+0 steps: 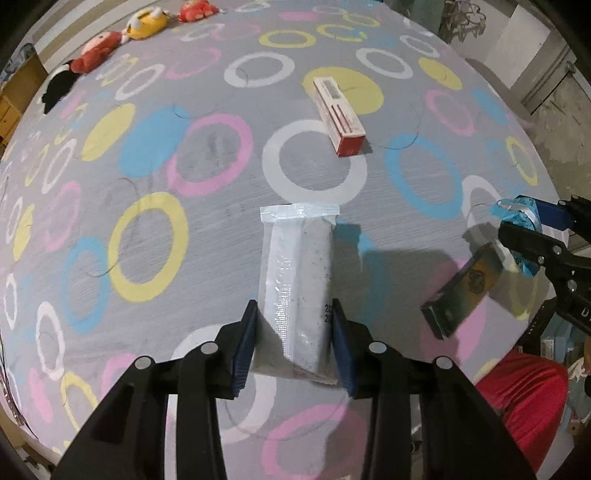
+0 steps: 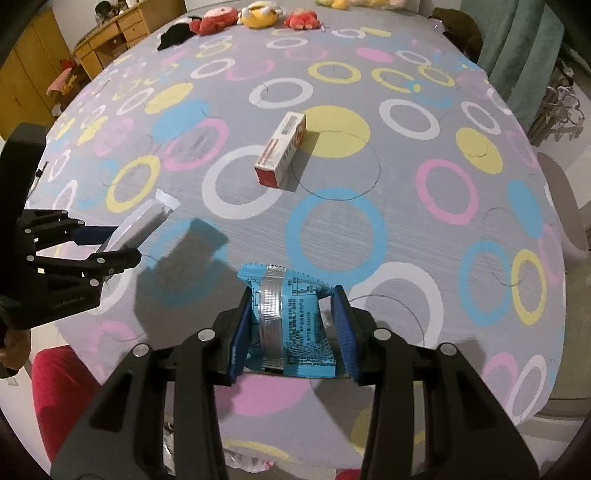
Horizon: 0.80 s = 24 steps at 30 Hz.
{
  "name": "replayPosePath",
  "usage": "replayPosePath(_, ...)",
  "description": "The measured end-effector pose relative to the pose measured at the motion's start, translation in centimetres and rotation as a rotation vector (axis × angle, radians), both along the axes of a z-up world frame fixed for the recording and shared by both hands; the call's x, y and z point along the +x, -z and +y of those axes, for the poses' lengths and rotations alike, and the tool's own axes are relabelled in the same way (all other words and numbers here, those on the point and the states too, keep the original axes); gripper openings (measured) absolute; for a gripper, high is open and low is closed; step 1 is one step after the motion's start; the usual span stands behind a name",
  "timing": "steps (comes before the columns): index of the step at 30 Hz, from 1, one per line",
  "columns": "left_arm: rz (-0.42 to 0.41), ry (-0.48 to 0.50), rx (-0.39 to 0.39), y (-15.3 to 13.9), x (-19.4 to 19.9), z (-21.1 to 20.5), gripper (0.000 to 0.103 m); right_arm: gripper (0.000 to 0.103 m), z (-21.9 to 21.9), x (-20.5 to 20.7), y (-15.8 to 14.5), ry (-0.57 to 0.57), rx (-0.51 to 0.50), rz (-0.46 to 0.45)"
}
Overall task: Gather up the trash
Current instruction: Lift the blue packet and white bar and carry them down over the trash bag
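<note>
The left gripper [image 1: 295, 339] has a long white packet [image 1: 297, 280] pinched between its 2 blue pads [image 1: 243, 350]. The jaws are only a bit apart, w/ the packet filling the gap, so it is held. The packet hangs out in front, up off the bed cover [image 1: 147, 166]; its dark shadow sits just to the right of it. My guess: it is held by its low end so the rest can dangle free and be carried off.

The right gripper [image 2: 293, 332] is squeezing a blue snack wrapper [image 2: 291, 325] the same way, jaws part open around it, pads on both sides. In the left wrist view that wrapper shows at the right edge of the frame, w/ a dark flat thing [image 1: 461, 295] under it. Is that thing part of the wrapper, or its shadow? Can't tell, it is blurry.

One more bit of trash, a red and white box [image 2: 282, 151], lies alone near the middle of the cover, a bit above centre in the right wrist view, well apart from both grippers. Prob. next to be picked.

Hard to see: no bin or bag shows in either view, so where the trash goes is unknown. The low ends of both packets are hidden by the gripper arms. Stuffed toys [image 2: 258, 14] sit at the top edge, small and bent by the lens. A red cloth [image 1: 524, 391] shows low right in the left wrist view; maybe the person's clothes, not sure.
</note>
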<state>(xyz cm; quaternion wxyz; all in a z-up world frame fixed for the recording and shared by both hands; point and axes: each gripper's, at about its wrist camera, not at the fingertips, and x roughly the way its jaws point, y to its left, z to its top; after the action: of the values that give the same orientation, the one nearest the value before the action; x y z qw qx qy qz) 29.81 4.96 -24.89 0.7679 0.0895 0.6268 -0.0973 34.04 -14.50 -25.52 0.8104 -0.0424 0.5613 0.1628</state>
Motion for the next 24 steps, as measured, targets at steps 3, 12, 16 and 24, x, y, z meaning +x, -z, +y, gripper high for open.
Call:
replayPosePath(3, -0.026, 0.002, -0.007, -1.6, -0.3, -0.9, 0.038, 0.041, -0.2, -1.3, -1.8, -0.001, 0.003, -0.032)
replayPosePath(12, -0.089, 0.018, -0.014, -6.7, -4.3, -1.7, 0.038, 0.041, -0.5, -7.3, -7.7, -0.014, 0.028, -0.131)
replayPosePath(16, -0.109, 0.034, -0.022, -7.9, -7.4, -2.5, 0.038, 0.041, -0.1, -10.5, -9.7, -0.033, 0.024, -0.171)
replayPosePath(24, -0.119, 0.059, -0.026, -8.8, -13.5, -4.1, 0.038, 0.041, 0.4, -16.3, -12.5, -0.071, 0.022, -0.224)
